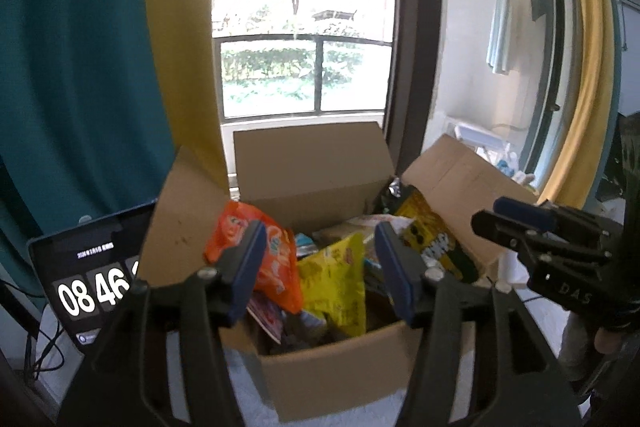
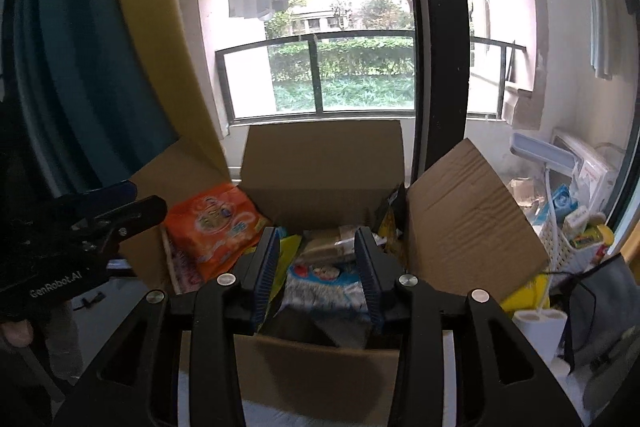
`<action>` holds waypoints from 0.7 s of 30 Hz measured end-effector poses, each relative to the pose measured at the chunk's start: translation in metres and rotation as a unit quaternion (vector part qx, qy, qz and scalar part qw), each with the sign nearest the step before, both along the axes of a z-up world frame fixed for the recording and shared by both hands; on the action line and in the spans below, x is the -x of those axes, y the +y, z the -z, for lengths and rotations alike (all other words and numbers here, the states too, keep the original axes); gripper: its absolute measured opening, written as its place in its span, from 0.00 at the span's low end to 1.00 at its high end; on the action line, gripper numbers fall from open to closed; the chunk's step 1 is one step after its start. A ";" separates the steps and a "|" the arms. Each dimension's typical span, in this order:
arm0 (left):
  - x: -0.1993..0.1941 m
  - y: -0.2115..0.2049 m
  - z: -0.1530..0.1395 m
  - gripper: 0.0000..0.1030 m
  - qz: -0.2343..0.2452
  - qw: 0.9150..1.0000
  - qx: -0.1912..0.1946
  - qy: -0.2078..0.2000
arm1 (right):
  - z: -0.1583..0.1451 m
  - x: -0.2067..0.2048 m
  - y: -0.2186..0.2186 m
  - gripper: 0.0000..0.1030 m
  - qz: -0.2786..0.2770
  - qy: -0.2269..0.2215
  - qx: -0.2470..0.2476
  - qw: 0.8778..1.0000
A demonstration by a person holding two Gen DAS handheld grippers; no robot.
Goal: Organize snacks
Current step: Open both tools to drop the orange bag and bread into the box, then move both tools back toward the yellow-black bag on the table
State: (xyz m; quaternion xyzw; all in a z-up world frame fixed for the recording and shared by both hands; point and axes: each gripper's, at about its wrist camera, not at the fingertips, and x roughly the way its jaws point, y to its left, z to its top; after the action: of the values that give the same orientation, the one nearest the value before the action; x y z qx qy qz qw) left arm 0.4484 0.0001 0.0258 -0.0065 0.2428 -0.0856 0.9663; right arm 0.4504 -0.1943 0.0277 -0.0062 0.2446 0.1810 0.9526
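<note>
**Left wrist view: one open box full of snacks, two empty grippers**

Left wrist view shows one brown cardboard box (image 1: 320,359) with its four flaps up. It sits by a big glass window (image 1: 304,27).

Inside the box are many snack bags. One big orange snack bag (image 1: 276,259) leans at the left side. One bright yellow snack bag (image 1: 336,283) stands next to it, in the middle. One yellow and black snack bag (image 1: 432,235) leans at the right side. More small packs lie under them, too mixed up to count.

The black left gripper with blue pads (image 1: 320,267) hangs over the near edge of the box. Its two fingers are spread apart and nothing is between them. The right gripper (image 1: 486,213) shows at the right edge of this view, held up beside the box.

One dark screen with white clock numbers (image 1: 92,279) stands to the left of the box.

From the right wrist view, the right gripper's two fingers are also apart, a bit less wide. They hold nothing. Below the gap lies one white and blue snack pack (image 2: 320,287) and one brown wrapped pack (image 2: 332,247) behind it. One white basket (image 2: 576,247) with small things stands on the floor outside the glass.
</note>
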 end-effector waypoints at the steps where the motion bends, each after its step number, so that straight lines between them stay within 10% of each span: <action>1: 0.007 -0.001 -0.001 0.57 0.002 1.000 -0.001 -0.002 | 0.000 0.007 -0.001 0.40 0.000 0.000 -0.001 1.000; 21: 0.123 0.011 0.001 0.59 0.029 0.999 0.025 0.001 | 0.007 0.109 -0.005 0.42 -0.024 -0.016 0.010 1.000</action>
State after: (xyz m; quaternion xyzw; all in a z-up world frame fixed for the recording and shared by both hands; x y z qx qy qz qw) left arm 0.3250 0.0115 0.0245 -0.0233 0.2414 -0.1197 0.9627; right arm 0.3418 -0.1990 0.0208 -0.0242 0.2309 0.2009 0.9517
